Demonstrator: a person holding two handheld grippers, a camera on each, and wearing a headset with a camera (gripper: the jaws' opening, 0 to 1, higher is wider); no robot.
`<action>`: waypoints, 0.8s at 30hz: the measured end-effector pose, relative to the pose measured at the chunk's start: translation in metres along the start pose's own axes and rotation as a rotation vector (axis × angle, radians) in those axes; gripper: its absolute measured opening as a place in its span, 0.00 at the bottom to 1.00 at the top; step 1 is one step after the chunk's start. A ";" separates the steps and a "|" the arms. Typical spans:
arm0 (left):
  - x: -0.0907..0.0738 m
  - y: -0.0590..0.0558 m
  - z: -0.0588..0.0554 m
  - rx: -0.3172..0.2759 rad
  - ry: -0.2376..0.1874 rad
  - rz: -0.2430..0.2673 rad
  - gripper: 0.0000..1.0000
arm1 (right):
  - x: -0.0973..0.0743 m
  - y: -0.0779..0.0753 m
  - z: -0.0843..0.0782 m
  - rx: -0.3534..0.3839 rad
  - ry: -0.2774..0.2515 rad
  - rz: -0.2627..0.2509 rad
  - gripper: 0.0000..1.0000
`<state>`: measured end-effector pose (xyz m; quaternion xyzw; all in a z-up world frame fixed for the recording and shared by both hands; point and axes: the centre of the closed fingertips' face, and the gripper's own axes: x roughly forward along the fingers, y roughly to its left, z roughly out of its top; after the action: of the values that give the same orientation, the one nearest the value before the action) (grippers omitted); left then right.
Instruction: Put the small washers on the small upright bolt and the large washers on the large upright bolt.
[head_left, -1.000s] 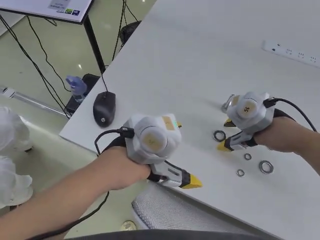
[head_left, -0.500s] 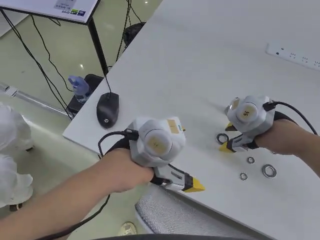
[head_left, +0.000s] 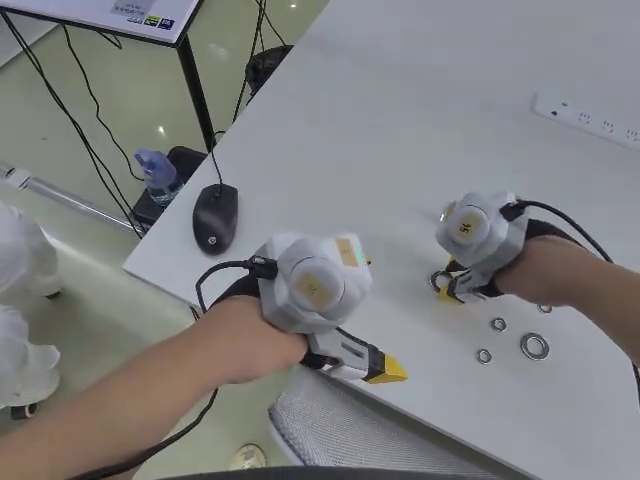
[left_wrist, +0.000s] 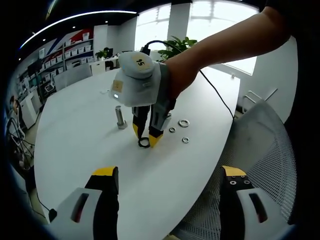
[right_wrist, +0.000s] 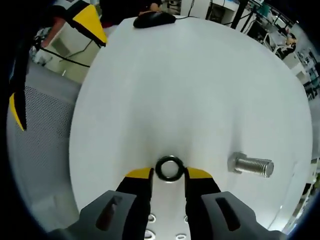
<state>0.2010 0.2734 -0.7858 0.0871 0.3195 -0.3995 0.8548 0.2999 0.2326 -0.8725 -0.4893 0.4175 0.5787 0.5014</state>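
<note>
White bench (head_left: 400, 120): carries all the parts; the work sits near its front edge.
Left gripper (left_wrist: 169, 174): jaws spread wide with nothing between them, held low off the bench's front edge, well apart from every washer.
Dark washer (right_wrist: 169, 168): lies flat on the bench, straight ahead of the right tongs and between their yellow tips.
Right gripper (right_wrist: 169, 176): points down at the bench, one tip on each side of the dark washer and close against it; I cannot tell whether it is pinching yet.
Upright bolt (left_wrist: 120, 117): stands head down and thread up, near the right gripper on its far side, clear of the washer.
Loose washers: one large washer (head_left: 534, 347) and small washers (head_left: 497, 324) lie flat to the right, beside the right forearm.
Deciding relation: the right tongs are by far the nearer; the bolt's long axis is vertical, so I judge the ring must be lifted flat and lowered over the thread from above.
</note>
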 end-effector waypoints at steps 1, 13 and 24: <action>0.000 0.000 0.000 -0.002 -0.001 0.000 0.82 | 0.000 0.001 0.000 -0.007 0.011 0.002 0.25; -0.004 -0.002 0.000 -0.003 0.000 0.003 0.79 | 0.002 -0.006 -0.003 0.019 0.002 0.003 0.21; -0.005 0.002 0.001 -0.003 0.000 0.013 0.78 | -0.009 -0.004 -0.014 0.066 -0.002 0.025 0.21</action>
<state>0.2010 0.2776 -0.7823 0.0880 0.3195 -0.3934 0.8575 0.3065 0.2180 -0.8662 -0.4669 0.4419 0.5711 0.5105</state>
